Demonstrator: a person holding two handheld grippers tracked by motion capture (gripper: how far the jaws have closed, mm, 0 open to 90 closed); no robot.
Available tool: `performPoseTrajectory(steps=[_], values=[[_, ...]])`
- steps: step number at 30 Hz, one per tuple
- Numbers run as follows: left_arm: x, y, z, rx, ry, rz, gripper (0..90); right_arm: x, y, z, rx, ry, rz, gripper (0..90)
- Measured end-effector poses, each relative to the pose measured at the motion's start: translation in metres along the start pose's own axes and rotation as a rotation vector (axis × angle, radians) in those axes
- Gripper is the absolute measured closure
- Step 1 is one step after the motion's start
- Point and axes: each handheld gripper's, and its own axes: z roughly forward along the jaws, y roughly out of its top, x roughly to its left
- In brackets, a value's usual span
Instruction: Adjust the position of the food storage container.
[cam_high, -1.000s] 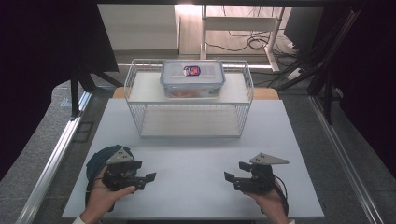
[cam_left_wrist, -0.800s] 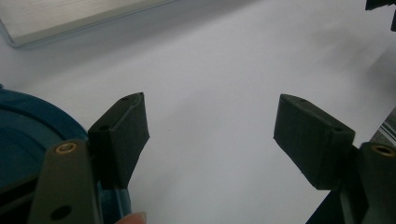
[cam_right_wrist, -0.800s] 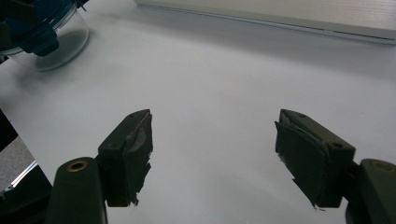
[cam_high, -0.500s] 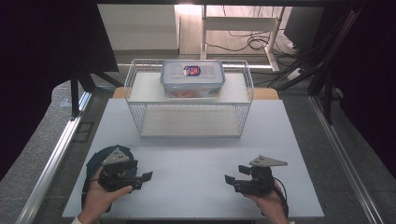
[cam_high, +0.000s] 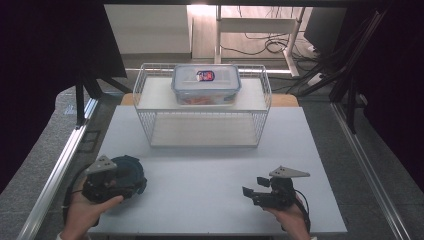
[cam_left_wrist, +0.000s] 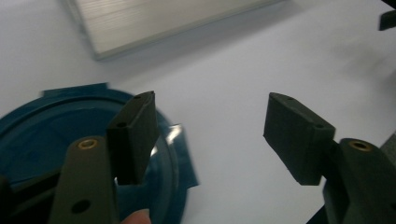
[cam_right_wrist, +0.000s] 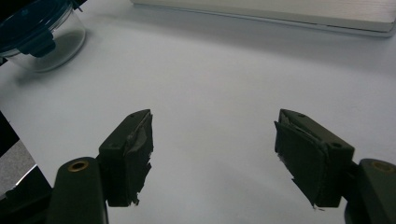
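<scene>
The white tabletop (cam_high: 210, 200) carries everything here, and the biggest thing on it is the wire basket rack (cam_high: 202, 107) at the far side, with a clear rectangular lidded box (cam_high: 206, 84) on its upper shelf; something reddish shows through the box wall and a small label sits on its lid, though what is inside I cannot tell.

Nearer the person, at the left edge, stands the thing in hand — a round glass container with a dark blue lid (cam_high: 127, 175). In the right gripper view its clear bowl (cam_right_wrist: 49, 46) looks empty under that lid (one blue clasp hangs down its side).

The left claw (cam_left_wrist: 210, 135) is spread, its jaws have just been closing, and nothing lies between them; one pad (cam_left_wrist: 133, 135) hovers over the lid's rim (cam_left_wrist: 56, 135), the other over bare tabletop. The right claw (cam_right_wrist: 212, 158) is also spread with nothing between its jaws, resting well apart from the container.

The risk, as I judge it: the left claw straddles only the lid's edge, so a pinch there could slip off the rim, or pop a clasp and lift the lid alone — leaving the glass bowl behind, or nudging it toward the tabletop's near-left edge.
</scene>
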Motion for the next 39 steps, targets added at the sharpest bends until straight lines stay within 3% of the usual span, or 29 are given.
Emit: performPoseTrajectory(steps=[7, 11, 14, 17, 20, 25, 32, 39], values=[[0.040, -0.006, -0.023, -0.010, 0.067, -0.086, 48.1, -0.001, 0.000, 0.001, 0.006, -0.018, -0.001, 27.4], [0.062, -0.011, -0.034, -0.018, 0.130, -0.136, 54.0, -0.002, -0.001, 0.001, 0.011, -0.029, -0.004, 27.3], [0.073, -0.016, -0.035, -0.005, 0.143, -0.158, 61.4, -0.002, 0.000, 0.001, 0.009, -0.033, -0.002, 27.3], [0.085, -0.023, -0.032, 0.032, 0.186, -0.169, 70.3, -0.001, 0.000, 0.002, 0.009, -0.038, -0.005, 27.3], [0.097, -0.029, -0.029, 0.054, 0.205, -0.191, 85.7, 0.000, 0.000, 0.002, 0.018, -0.051, -0.014, 27.2], [0.119, -0.041, -0.026, 0.069, 0.246, -0.242, 90.0, -0.002, -0.001, 0.003, 0.027, -0.060, -0.012, 26.9], [0.134, -0.053, -0.007, 0.121, 0.235, -0.282, 90.0, -0.001, -0.001, 0.003, 0.028, -0.064, -0.014, 26.8], [0.132, -0.057, 0.005, 0.163, 0.221, -0.263, 90.0, 0.000, 0.000, 0.002, 0.027, -0.075, -0.021, 26.5]])
